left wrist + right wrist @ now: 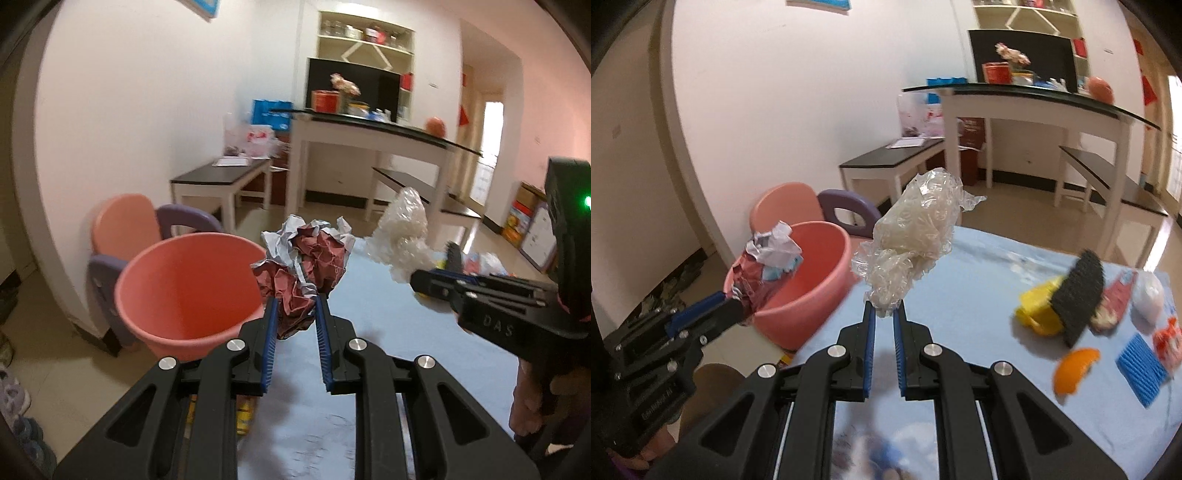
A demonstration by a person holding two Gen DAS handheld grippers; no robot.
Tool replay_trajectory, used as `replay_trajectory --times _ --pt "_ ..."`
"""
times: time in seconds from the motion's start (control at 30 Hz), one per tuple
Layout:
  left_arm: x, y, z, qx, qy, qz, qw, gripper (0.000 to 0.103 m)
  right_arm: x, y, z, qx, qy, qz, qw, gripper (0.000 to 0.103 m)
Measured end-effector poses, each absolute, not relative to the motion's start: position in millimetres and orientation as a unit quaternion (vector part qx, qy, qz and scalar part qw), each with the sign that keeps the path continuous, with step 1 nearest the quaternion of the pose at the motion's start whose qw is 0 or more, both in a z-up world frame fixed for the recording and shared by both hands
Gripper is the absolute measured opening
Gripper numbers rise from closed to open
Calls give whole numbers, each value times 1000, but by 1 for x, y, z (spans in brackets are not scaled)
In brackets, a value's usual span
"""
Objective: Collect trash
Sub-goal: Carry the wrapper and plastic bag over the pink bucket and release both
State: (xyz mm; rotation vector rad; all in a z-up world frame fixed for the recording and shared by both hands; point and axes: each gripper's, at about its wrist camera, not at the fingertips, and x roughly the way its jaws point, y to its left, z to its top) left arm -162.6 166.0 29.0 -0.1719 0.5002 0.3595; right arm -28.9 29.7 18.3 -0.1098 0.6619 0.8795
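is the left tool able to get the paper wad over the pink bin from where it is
Probably yes. The left tool is shut on the paper wad, right beside the pink bin, whose mouth is open. In the right wrist view the wad looks to hang at the rim, with nothing between them.

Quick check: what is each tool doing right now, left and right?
Left tool: closed on the crumpled red-and-white paper.
Right tool: closed on the crumpled clear plastic wrap.
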Motion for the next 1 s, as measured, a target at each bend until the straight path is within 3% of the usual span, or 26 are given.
replay_trajectory --times 1.0 --pt "-170 266 2 -141 260 281 913 20 -39 166 -7 -130 332 481 801 11"
